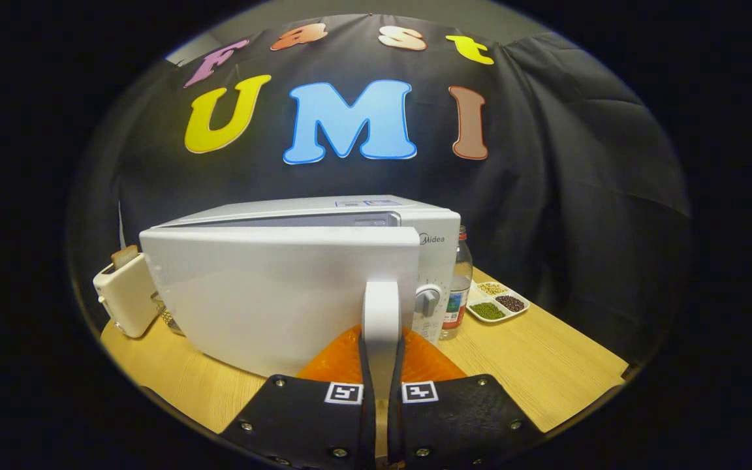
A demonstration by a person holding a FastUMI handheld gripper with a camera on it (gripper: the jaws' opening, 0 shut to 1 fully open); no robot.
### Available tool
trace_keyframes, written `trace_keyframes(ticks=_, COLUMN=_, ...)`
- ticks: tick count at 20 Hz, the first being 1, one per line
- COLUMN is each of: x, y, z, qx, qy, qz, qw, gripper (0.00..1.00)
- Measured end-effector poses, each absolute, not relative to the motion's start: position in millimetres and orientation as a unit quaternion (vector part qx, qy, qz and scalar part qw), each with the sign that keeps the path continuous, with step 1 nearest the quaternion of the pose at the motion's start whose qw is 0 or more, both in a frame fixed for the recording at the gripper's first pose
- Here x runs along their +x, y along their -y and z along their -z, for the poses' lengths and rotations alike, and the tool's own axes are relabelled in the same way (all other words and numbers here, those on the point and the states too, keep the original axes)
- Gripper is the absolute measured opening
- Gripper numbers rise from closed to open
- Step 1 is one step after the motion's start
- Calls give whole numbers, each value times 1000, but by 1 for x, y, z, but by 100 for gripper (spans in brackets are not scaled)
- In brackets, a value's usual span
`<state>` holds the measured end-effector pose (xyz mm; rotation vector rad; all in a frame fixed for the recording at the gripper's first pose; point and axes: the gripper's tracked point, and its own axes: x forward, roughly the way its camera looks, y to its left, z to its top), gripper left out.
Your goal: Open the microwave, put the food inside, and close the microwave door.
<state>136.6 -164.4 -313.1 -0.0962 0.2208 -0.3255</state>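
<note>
A white microwave (324, 215) stands on the wooden table (546, 365). Its door (271, 294) is swung partly out toward me, with a gap along the top at the hinge-far side. My gripper (381, 356) is shut on the door's vertical white handle (381, 313), one finger pressing on each side of it. The control panel with a round knob (427, 299) shows just right of the handle. The inside of the oven is hidden behind the door.
A cream toaster (125, 294) with a slice of bread stands left of the microwave. To the right are a clear bottle (459, 281) and a white divided tray (497, 301) of beans. The black cloth wall hangs behind.
</note>
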Motion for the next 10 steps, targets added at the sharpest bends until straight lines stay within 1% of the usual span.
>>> trace_keyframes(ticks=4, x=85, y=121, z=319, qx=-60, qy=-68, qz=148, qw=985, gripper=8)
trace_keyframes(ticks=10, x=37, y=56, z=328, qx=-51, qy=-37, qz=128, qw=990, gripper=8)
